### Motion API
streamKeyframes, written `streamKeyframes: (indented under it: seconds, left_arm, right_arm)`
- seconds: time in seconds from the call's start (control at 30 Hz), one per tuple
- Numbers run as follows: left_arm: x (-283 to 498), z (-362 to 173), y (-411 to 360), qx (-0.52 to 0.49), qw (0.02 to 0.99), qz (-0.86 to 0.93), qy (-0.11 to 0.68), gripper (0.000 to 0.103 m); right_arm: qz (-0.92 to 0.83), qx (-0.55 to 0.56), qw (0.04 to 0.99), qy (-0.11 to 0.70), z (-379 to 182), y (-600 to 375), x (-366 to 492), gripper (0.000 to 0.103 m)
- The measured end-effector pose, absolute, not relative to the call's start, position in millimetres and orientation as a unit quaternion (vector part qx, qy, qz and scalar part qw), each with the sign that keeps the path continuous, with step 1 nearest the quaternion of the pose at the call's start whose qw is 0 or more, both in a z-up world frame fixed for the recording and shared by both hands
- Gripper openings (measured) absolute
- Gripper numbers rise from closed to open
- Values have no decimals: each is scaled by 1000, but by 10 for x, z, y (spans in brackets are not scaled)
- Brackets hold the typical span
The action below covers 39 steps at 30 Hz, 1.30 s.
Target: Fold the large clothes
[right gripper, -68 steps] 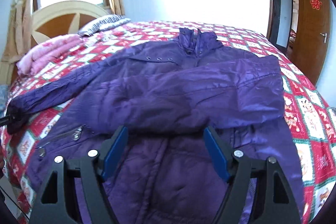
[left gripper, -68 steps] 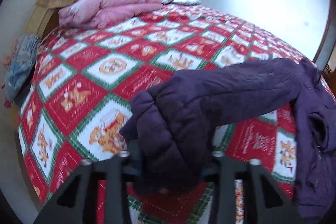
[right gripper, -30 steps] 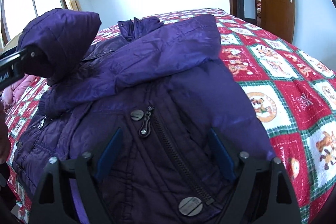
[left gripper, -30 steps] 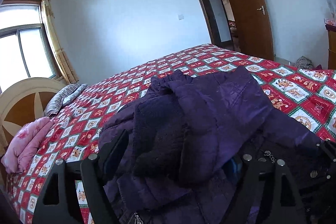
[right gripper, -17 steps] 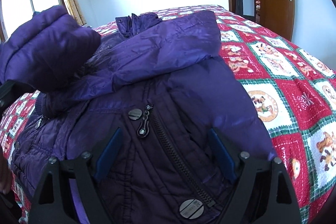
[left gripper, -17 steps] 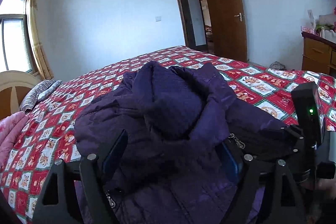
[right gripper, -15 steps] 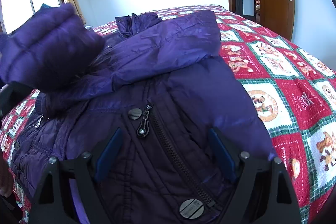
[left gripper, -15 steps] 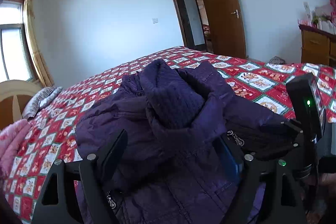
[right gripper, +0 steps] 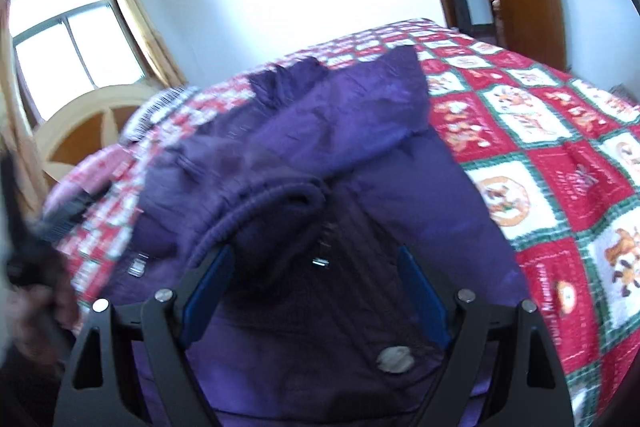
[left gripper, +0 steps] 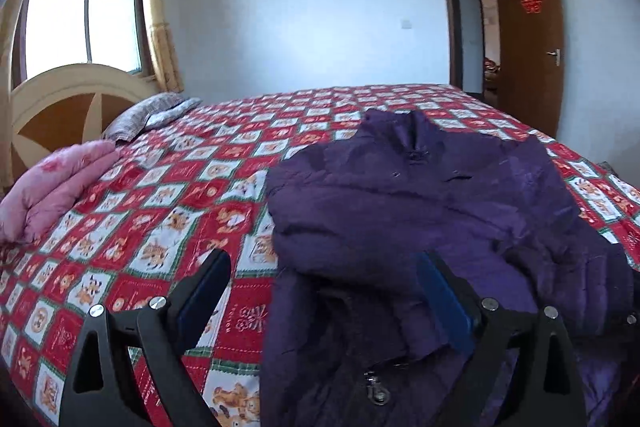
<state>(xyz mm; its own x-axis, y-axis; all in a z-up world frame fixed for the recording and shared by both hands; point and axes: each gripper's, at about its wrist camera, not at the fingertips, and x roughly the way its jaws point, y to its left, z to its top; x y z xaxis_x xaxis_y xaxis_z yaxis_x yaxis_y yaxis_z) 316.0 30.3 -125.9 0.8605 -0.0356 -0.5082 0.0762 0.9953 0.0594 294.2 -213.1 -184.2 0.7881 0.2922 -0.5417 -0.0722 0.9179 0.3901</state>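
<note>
Both your grippers stand over the purple jacket on the bed, holding nothing

Your left gripper [left gripper: 324,279] has its jaws opening, spread wide above the jacket's [left gripper: 432,211] near left edge with no cloth pinched, one finger over the quilt [left gripper: 168,187] and the other over the fabric. Your right gripper [right gripper: 316,287] is spread wide too, poised above the zip front, its pads clear of the cloth. The jacket lies on the quilt with both sleeves folded across its chest, a ribbed cuff [right gripper: 276,199] on top, collar toward the far wall
</note>
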Motion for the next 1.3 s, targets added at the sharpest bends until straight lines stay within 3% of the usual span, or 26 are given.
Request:
streamKeyframes:
  seconds: [0.23,0.37,0.4,0.47,0.5,0.53,0.57,0.63,0.8,0.9,0.97,1.0,1.17,1.3]
  left_arm:
    - [3497,-1794,543,6,928,6,371,94]
    - [3519,-1801,709,-45,923,0,381,94]
    - [3507,-1777,715,-48,923,-1,381,94]
    - [3489,-1710,765,-57,925,-2,376,94]
    - [3488,-1673,784,-61,926,-1,373,94]
    - [3483,-1618,813,-66,928,2,367,94]
    - [3490,-1567,831,-71,930,3,362,94]
    - [3513,-1468,857,-77,933,2,353,94]
    - [3695,-1301,815,-83,937,-5,341,94]
    - [3835,-1168,592,-68,941,-21,331,94]
    - [3933,-1080,383,-31,948,-26,315,94]
    - [3998,-1067,295,-13,950,-26,311,94]
    - [4528,-1356,169,18,930,1,366,94]
    - [4666,-1812,278,22,909,23,416,97]
  right_arm:
    - [166,207,909,322,-1740,-1940,3059,86]
    - [179,218,900,333,-1764,-1882,3090,84]
    - [168,213,899,344,-1792,-1875,3119,79]
    - [156,209,892,369,-1862,-1881,3216,48]
    - [158,213,889,373,-1881,-1899,3264,44]
    - [157,211,889,374,-1876,-1912,3298,32]
    - [152,201,894,370,-1850,-1918,3312,27]
    - [141,186,904,358,-1777,-1957,3302,25]
    - [126,166,903,376,-1810,-2039,3377,29]
    - [107,132,914,368,-1808,-1963,3350,40]
    - [81,124,924,352,-1707,-1987,3276,59]
    - [59,120,931,338,-1623,-1994,3242,61]
    - [39,114,953,279,-1226,-1976,3217,62]
    - [98,102,940,311,-1274,-1715,3538,62]
